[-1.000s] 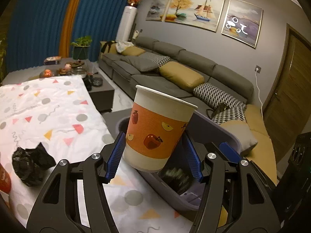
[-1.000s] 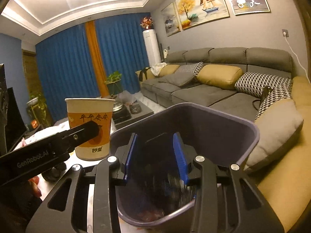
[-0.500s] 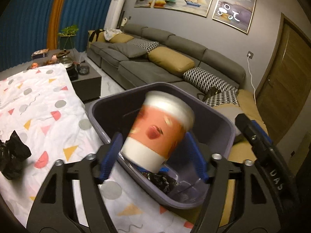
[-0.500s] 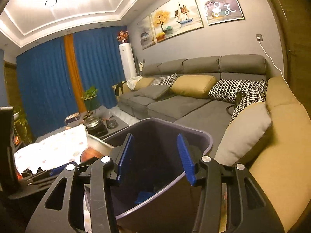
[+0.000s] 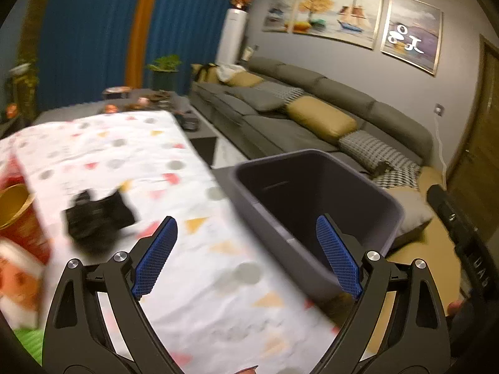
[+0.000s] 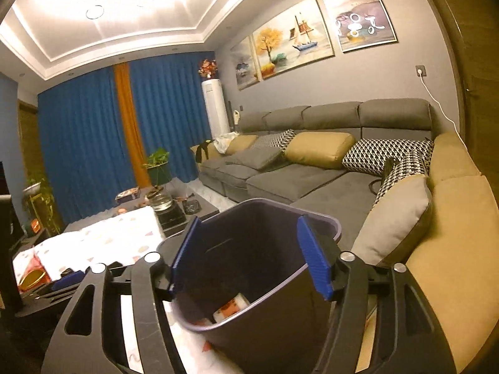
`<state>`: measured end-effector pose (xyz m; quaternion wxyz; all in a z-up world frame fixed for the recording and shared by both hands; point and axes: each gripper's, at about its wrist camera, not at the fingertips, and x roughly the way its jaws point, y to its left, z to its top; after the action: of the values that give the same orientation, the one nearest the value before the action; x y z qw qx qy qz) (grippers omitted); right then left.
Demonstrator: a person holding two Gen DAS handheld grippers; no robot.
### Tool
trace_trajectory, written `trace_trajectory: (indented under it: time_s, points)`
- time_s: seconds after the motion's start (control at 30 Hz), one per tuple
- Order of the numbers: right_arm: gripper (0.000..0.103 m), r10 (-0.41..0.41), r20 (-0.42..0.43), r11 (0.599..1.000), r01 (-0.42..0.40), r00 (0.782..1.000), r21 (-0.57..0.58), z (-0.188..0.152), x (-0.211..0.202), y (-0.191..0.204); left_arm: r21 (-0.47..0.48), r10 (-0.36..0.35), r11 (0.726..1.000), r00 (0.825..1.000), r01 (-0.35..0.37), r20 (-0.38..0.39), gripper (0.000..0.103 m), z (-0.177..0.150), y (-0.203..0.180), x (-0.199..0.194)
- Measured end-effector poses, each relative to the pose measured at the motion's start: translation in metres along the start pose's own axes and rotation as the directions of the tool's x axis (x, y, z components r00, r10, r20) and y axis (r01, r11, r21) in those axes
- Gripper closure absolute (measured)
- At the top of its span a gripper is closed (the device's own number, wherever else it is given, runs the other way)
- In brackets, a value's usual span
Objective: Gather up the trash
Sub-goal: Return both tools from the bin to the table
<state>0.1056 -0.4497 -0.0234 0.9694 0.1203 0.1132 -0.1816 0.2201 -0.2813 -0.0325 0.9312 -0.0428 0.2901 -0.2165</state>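
Left gripper is empty, jaws opening wide above the patterned tablecloth. It should next centre over the crumpled black bag, lying left of the grey bin. Right gripper, jaws opening, straddles that bin, where a paper cup lies.

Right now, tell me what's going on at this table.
A person with a gripper in each hand is clearing trash into a dark bin. A paper cup already lies inside the bin. The left gripper is empty and opening, over the patterned tablecloth, near a crumpled black bag not yet picked up. The right gripper is opening too, its fingers on either side of the bin, not pressing it.
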Motion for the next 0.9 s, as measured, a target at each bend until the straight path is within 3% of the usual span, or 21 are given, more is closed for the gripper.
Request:
trace_trajectory:
  time_s: [0.23,0.43,0.73,0.9]
  points:
    - [0.026,0.063,-0.015,0.998,-0.063,0.998,-0.029,-0.009,-0.029,0.023,-0.047,0.098,0.994,0.994,-0.096,0.043,0.013,-0.021,0.040,-0.064]
    - [0.025,0.156,-0.055,0.985,-0.160,0.986,-0.063,-0.028,-0.051,0.061,-0.082,0.203,0.977,0.975,-0.196,0.090,0.011,-0.042,0.080,-0.119]
    - [0.025,0.308,-0.151,0.934,-0.329,0.939,-0.143,-0.065,-0.080,0.135,-0.143,0.361,0.928,0.928,-0.345,0.098,0.011,-0.077,0.150,-0.187]
    - [0.025,0.376,-0.230,0.892,-0.418,0.898,-0.171,-0.090,-0.090,0.179,-0.188,0.426,0.896,0.899,-0.403,0.101,0.011,-0.091,0.187,-0.219]
